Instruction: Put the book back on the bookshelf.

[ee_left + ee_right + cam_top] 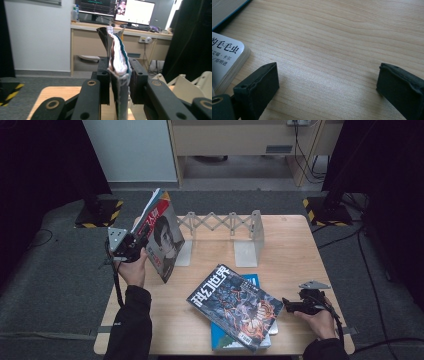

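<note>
Grey carpet surrounds a pale wooden table (295,250), with a desk and lit screens behind it in the left gripper view. At the back of the table stands a grey extendable book rack (225,227), its scissor lattice stretched between upright plates.

Over on the left, the left gripper (134,245) has a magazine with a portrait cover (164,240) lifted on edge, tilted, right by the rack's left end. In the left gripper view the magazine's spine (119,75) runs up between the two black jaws, pages fanning out above them. The right-hand pad (136,80) stands a sliver off the paper, while the other jaw sits tight beside it, so the grip looks slack rather than clamped, and the magazine leans in the gap.

Nearer the front edge, a dark illustrated magazine (235,305) lies flat and askew on top of a blue book (252,282).

On the right, the right gripper (292,306) rests low just beside that stack, pointing at it. Its own view shows the jaws spread wide over bare wood, nothing between them, with the rounded corner of a white book (227,62) just beside its left jaw.
</note>
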Motion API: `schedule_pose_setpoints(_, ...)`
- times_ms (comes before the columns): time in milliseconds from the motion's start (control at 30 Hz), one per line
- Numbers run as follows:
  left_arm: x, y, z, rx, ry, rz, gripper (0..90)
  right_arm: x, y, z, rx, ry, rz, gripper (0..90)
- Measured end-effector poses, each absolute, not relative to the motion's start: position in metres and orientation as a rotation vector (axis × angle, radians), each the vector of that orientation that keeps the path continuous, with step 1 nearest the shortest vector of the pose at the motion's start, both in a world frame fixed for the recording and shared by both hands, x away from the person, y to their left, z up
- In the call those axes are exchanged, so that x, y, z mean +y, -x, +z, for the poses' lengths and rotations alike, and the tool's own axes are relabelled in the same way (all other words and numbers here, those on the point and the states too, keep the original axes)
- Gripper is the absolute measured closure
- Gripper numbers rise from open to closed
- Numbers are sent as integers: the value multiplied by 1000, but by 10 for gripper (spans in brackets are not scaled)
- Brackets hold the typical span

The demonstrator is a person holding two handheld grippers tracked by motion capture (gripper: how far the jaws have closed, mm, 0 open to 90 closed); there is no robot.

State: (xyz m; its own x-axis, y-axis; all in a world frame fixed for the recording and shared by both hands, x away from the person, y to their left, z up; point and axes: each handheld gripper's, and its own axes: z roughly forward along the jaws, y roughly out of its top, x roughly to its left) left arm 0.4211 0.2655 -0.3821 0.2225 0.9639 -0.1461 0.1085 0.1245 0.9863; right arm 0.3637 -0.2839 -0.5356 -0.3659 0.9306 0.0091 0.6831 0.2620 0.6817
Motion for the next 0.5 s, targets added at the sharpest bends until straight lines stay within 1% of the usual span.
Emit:
schedule_pose_setpoints(133,267,-418,-384,1157,-1272,861,614,-284,-364,-536,2146,-1463,852,44)
schedule_pose_setpoints(267,271,-410,-383,1151,-1271,850,540,-284,-363,-536,2136,-1461,858,42)
schedule_pose_setpoints(500,281,-386,-381,1125,-1298,828,458,-285,-361,-539,2117,-1447,886,30)
